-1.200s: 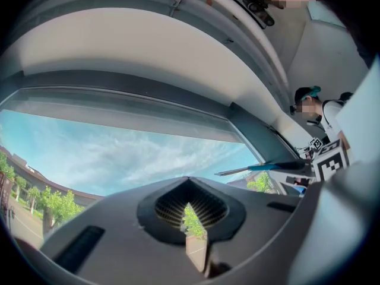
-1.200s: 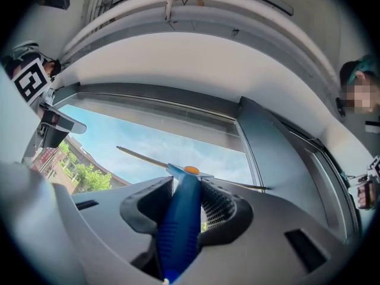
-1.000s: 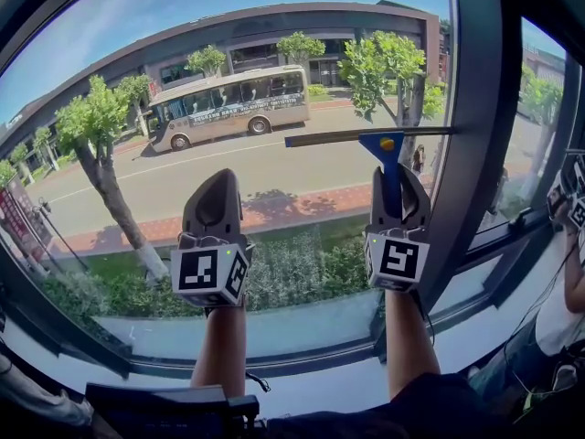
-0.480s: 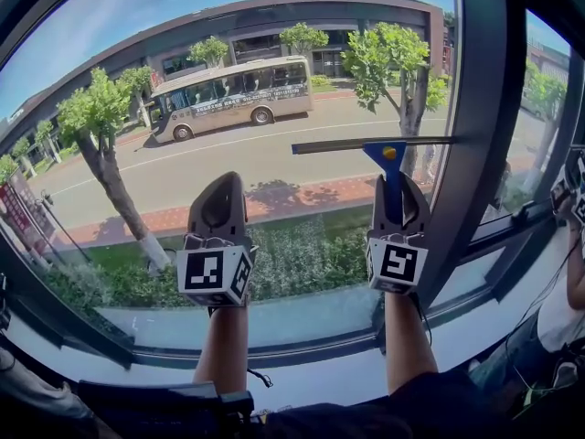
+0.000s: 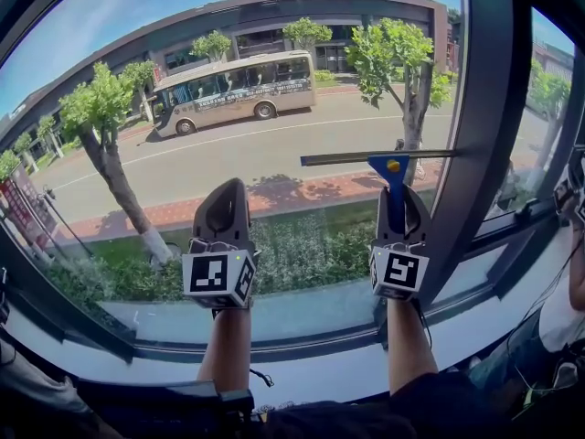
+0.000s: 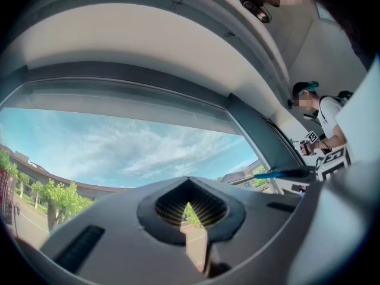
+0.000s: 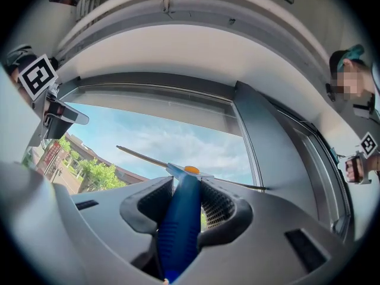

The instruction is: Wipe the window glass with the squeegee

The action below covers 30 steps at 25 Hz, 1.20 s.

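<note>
Firmly, the right gripper [image 5: 399, 198] clamped the squeegee [image 5: 390, 174], blade seemingly against the window glass [image 5: 274, 99]; the left gripper [image 5: 225, 195] was closed, empty.

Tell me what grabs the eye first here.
The blue-handled squeegee stands clamped upright in the right gripper, its blade level before the window glass at right. Outside, a beige bus sits on the street, upper left. The left gripper, shut on nothing, points at the glass alongside.
</note>
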{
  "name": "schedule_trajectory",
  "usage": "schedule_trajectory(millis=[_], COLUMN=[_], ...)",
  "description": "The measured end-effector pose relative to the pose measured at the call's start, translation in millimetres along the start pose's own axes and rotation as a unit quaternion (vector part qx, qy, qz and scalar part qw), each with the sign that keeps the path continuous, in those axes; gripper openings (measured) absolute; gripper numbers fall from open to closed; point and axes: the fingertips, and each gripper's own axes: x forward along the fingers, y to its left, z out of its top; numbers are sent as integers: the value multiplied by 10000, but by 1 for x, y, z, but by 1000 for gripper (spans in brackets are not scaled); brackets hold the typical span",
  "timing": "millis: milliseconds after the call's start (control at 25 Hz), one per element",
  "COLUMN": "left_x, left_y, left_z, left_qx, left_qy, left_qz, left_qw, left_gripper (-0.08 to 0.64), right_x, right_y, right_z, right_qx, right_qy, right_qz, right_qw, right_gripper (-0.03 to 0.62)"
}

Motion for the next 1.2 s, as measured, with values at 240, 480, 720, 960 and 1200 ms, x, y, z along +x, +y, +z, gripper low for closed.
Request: schedule_trajectory(millis=[240,480,720,960,1200], left_x=[-3,-9,-11,-12,-19], left_y=[-4,-7,-7,-5,12], left_z=[-21,-46,-47,-50,-36], left_qx=[20,-204,-201,-249,-294], left_qy=[99,304,307,349,471], left_qz=[-76,-125,-132,-127,131], left_qw=[9999,9993,9992,9990,9984], left_gripper=[2,3,3,3,3], right_x=[-8,-17,-23,-24,-32], right_y=[3,7,8,6,14], right_z=[-17,-35,-48,-51,-18], right_qx=[51,76,108,134,-9], right_qy=[167,382,552,633,471], right_qz=[22,75,92,102,342], right_qw=[9998,9992,9984,9978,9983], right_gripper=[141,141,141,141,141])
